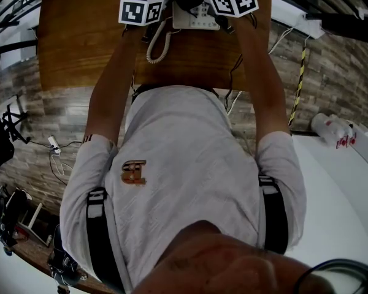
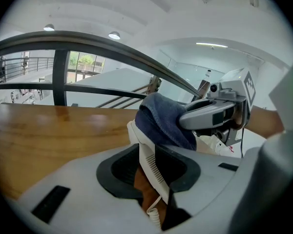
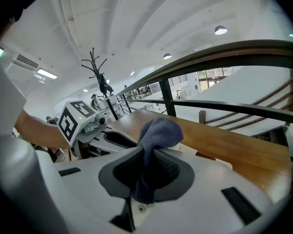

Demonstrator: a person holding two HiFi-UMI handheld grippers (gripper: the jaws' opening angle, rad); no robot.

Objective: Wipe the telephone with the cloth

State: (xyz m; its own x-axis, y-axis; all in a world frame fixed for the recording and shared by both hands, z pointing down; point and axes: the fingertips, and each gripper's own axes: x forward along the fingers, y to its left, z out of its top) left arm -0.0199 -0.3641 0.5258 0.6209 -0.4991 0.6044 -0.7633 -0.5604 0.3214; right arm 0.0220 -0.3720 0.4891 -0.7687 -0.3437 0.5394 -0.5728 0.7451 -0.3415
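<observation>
The white telephone base (image 1: 199, 18) sits on the wooden table (image 1: 80, 35) at the top of the head view, its coiled cord (image 1: 156, 45) hanging toward me. My left gripper (image 2: 154, 172) is shut on the ridged white handset (image 2: 149, 165), held up off the table. The blue cloth (image 2: 163, 118) lies against the handset's upper end. My right gripper (image 3: 145, 174) is shut on that cloth (image 3: 156, 135), whose bunched end sticks out past the jaws. A white part of the telephone (image 3: 139, 207) shows just under the cloth. Both marker cubes (image 1: 141, 9) hover over the base.
A dark metal railing (image 3: 224, 57) runs just beyond the table's far edge. A white surface with plastic bottles (image 1: 334, 130) lies to my right. Cables (image 1: 55, 146) and dark equipment (image 1: 0, 139) lie on the floor at left.
</observation>
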